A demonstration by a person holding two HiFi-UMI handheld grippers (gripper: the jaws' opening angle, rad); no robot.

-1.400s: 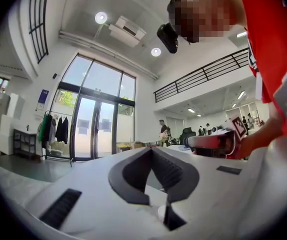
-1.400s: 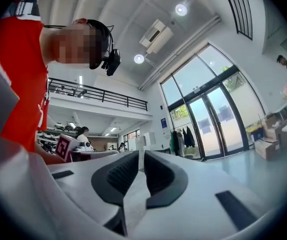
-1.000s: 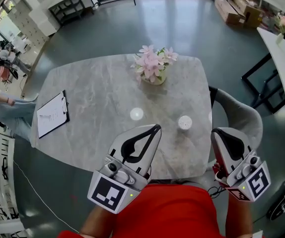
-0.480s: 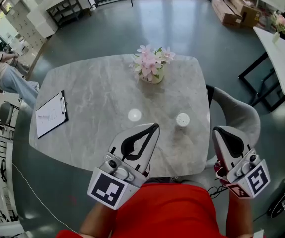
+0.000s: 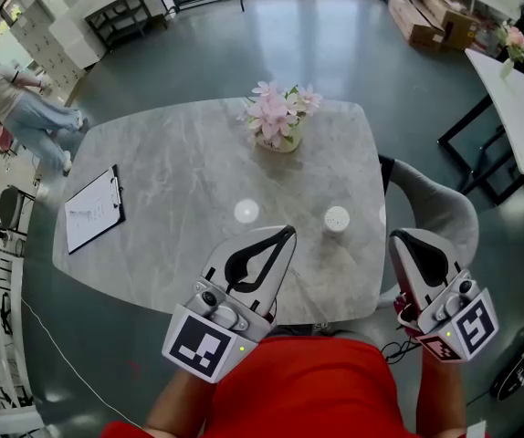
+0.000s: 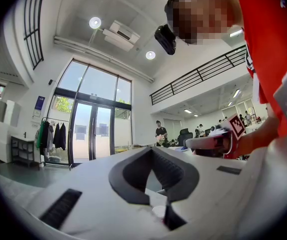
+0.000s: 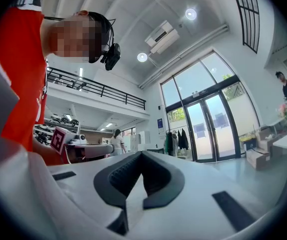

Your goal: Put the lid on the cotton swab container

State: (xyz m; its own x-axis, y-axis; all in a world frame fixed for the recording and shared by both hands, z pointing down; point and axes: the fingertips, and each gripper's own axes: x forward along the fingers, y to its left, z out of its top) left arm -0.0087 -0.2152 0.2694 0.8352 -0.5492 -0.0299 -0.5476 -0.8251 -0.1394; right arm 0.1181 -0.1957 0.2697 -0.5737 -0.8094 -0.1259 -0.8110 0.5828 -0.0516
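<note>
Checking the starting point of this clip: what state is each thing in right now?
cotton swab container: upright on the table, lid off.
lid: lying flat on the table, apart from the container.
left gripper: jaws shut, empty.
right gripper: jaws shut, empty.
clipboard: lying flat, paper on it.
flower pot: upright.

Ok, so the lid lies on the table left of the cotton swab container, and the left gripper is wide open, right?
No: the left gripper is shut and empty, as the left gripper view shows. The lid does lie on the table left of the cotton swab container.
</note>
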